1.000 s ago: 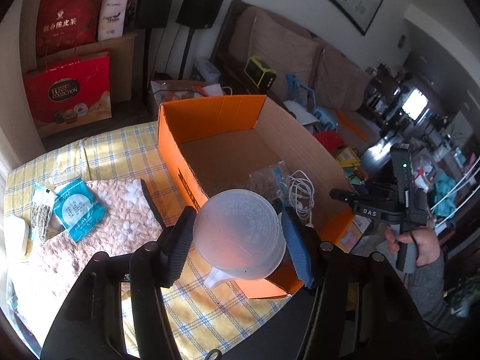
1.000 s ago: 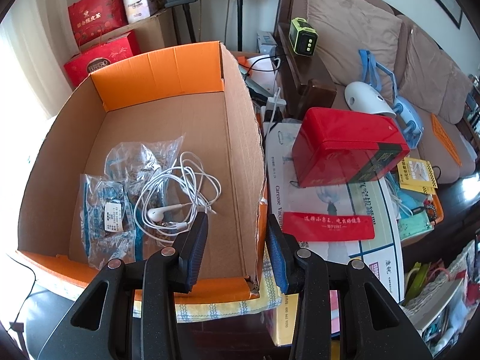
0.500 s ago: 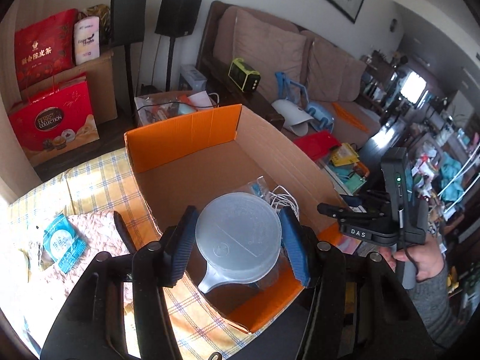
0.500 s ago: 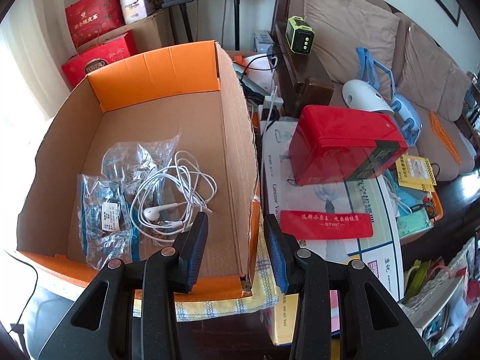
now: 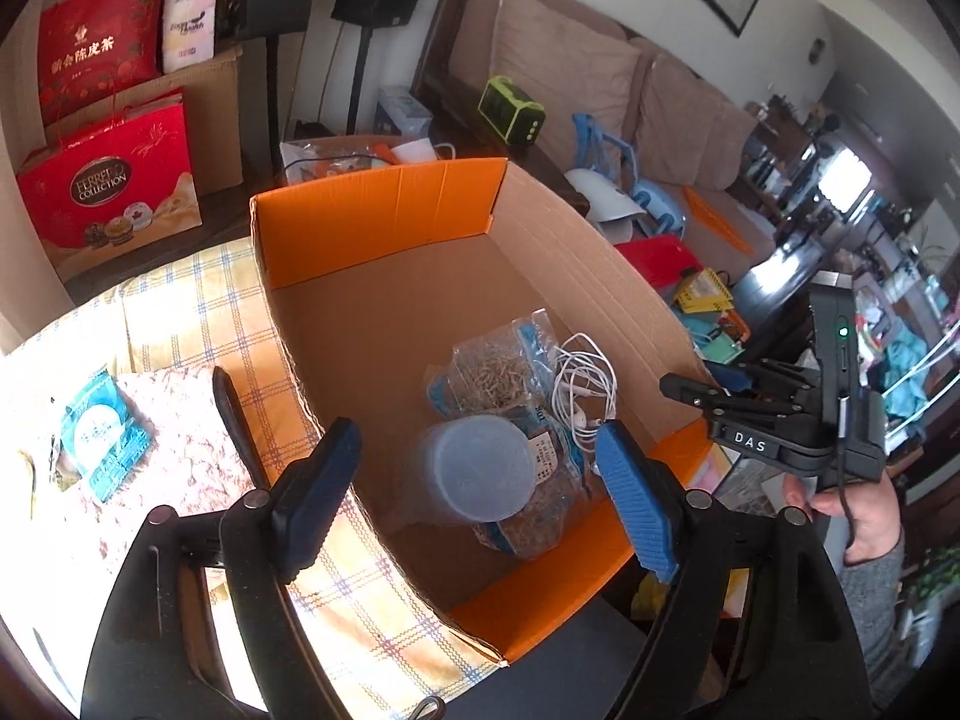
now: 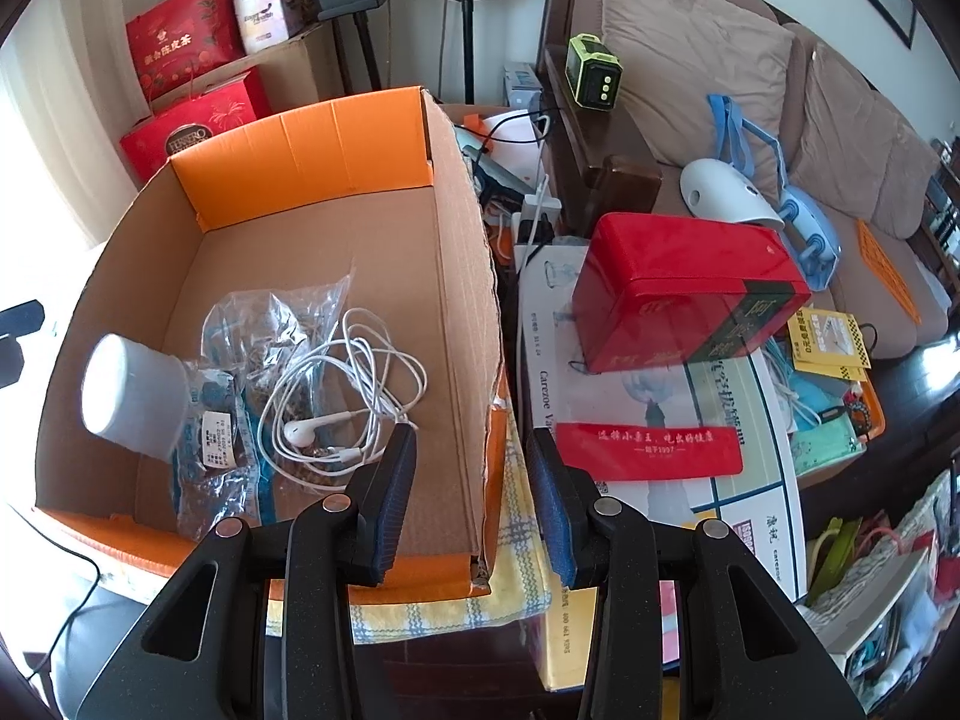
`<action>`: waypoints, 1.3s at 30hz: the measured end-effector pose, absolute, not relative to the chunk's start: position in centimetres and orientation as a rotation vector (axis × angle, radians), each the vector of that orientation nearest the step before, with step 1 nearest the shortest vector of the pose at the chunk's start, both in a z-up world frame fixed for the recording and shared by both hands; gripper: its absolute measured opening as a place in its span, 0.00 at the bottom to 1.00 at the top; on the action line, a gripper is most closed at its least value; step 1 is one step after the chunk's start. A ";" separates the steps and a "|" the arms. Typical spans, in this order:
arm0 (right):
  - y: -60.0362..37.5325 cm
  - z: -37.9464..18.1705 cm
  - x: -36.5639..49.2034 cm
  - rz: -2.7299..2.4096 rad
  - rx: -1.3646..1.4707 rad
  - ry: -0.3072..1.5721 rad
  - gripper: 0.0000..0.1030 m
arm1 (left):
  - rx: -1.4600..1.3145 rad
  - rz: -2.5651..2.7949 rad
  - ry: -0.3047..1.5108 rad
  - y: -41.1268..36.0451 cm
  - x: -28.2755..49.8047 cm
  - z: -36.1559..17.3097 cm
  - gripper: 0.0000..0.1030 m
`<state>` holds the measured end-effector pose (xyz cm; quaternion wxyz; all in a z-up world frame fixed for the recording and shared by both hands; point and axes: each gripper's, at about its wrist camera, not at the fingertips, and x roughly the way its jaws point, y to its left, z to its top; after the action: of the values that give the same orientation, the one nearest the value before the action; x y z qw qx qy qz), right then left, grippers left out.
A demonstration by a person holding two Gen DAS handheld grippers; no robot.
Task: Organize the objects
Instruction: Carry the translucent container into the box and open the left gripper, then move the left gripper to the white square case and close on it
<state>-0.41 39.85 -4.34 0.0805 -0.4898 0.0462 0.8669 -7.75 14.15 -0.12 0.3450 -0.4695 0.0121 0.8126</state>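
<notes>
An open cardboard box (image 5: pixel 384 222) (image 6: pixel 300 150) with orange flaps sits on a checked cloth. A translucent plastic cup (image 5: pixel 471 471) (image 6: pixel 129 399) lies inside it, bottom up, on clear snack bags (image 5: pixel 498 372) (image 6: pixel 228 438) beside white earphones (image 5: pixel 582 384) (image 6: pixel 342 396). My left gripper (image 5: pixel 477 495) is open above the cup, apart from it. My right gripper (image 6: pixel 471 495) is open and empty over the box's right wall; it also shows in the left wrist view (image 5: pixel 762 420).
A pink mat (image 5: pixel 162 468) left of the box holds a blue packet (image 5: pixel 102 432) and a black strip (image 5: pixel 231 408). A red tin (image 6: pixel 684 294), red pouch (image 6: pixel 648 450) and papers lie right of the box. Sofa (image 6: pixel 720 72) and gift bags (image 5: pixel 108 180) stand behind.
My left gripper has opened and let go of the plastic cup, which now lies in the box. The left gripper moved further over the box. The right gripper barely moved.
</notes>
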 end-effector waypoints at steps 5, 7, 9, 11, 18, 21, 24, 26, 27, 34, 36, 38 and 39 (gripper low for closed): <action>39.6 -4.3 -0.4 2.591 -1.462 0.127 0.38 | -1.189 2.166 -0.010 12.0 -7.9 1.2 0.89; 39.5 -4.3 -0.4 2.590 -1.460 0.123 0.38 | -1.182 2.201 -0.023 10.8 -8.1 1.5 0.90; 39.6 -4.2 -0.3 2.589 -1.458 0.119 0.38 | -1.190 2.233 -0.042 9.4 -8.5 1.6 0.90; 39.6 -4.2 -0.3 2.589 -1.458 0.120 0.38 | -1.207 2.268 -0.064 7.8 -9.1 1.5 0.90; 39.6 -4.2 -0.3 2.588 -1.455 0.119 0.37 | -1.287 2.382 -0.126 1.9 -11.2 0.5 0.93; 39.5 -4.1 -0.5 2.589 -1.453 0.119 0.37 | -1.315 2.426 -0.124 -0.2 -11.9 -0.1 0.93; 39.4 -4.0 -0.6 2.593 -1.453 0.119 0.37 | -1.343 2.476 -0.110 -1.8 -12.5 -0.7 0.93; 39.2 -4.0 -0.7 2.596 -1.454 0.118 0.37 | -1.382 2.489 -0.115 -2.8 -13.0 -1.4 0.93; 39.2 -4.0 -0.7 2.597 -1.455 0.118 0.37 | -1.403 2.498 -0.126 -3.5 -13.3 -1.8 0.93; 39.0 -4.1 -0.9 2.597 -1.460 0.105 0.37 | -1.485 2.572 -0.227 -9.2 -15.0 -3.8 0.93; 39.1 -4.1 -0.9 2.596 -1.460 0.106 0.37 | -1.527 2.588 -0.248 -11.0 -15.7 -4.6 0.93; 39.1 -4.1 -1.0 2.595 -1.461 0.106 0.37 | -1.576 2.602 -0.270 -12.7 -16.4 -5.7 0.93; 39.1 -4.1 -1.0 2.595 -1.461 0.106 0.37 | -1.596 2.609 -0.283 -13.4 -16.7 -6.1 0.93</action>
<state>-0.99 39.13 -4.10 0.0808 -0.4888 0.0353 0.8679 -16.74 -13.42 -6.12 0.0347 -0.5194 -0.0920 0.8489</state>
